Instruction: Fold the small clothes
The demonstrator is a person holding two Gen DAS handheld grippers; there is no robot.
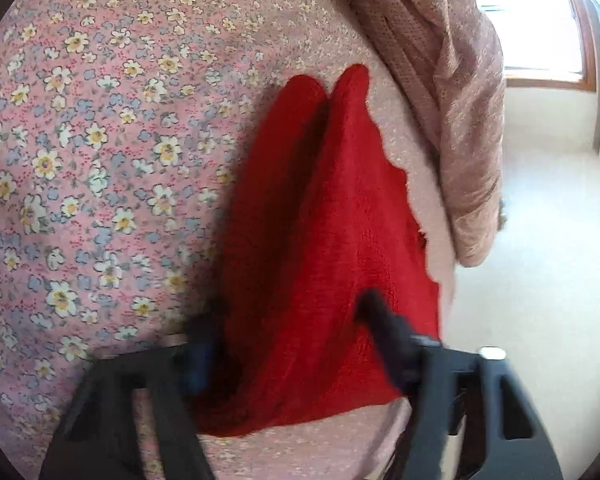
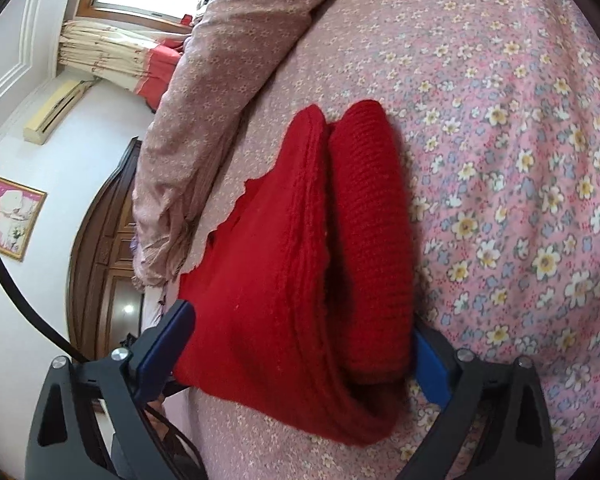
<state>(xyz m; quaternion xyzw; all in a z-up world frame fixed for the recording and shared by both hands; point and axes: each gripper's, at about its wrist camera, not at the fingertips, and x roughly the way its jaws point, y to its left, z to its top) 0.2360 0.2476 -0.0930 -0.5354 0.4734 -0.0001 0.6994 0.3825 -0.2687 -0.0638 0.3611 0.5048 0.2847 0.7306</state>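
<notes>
Floral pink bedsheet [image 2: 520, 160] fills both views, with a bunched quilt [image 2: 220, 100] toward eleven o'clock in the right view and one o'clock in the left. On the sheet lies a red knit garment [image 2: 300, 260], already doubled into two long lobes side by side, its scalloped edge facing the quilt. So at least one fold looks done; a further fold across its length probably remains. The right gripper [image 2: 296, 344] stands wide, its blue pads flanking the near end of the knit without pinching it. The left gripper [image 1: 292, 320] is partly closed, with red cloth between its blurred fingers; whether they actually grip it I cannot tell.
</notes>
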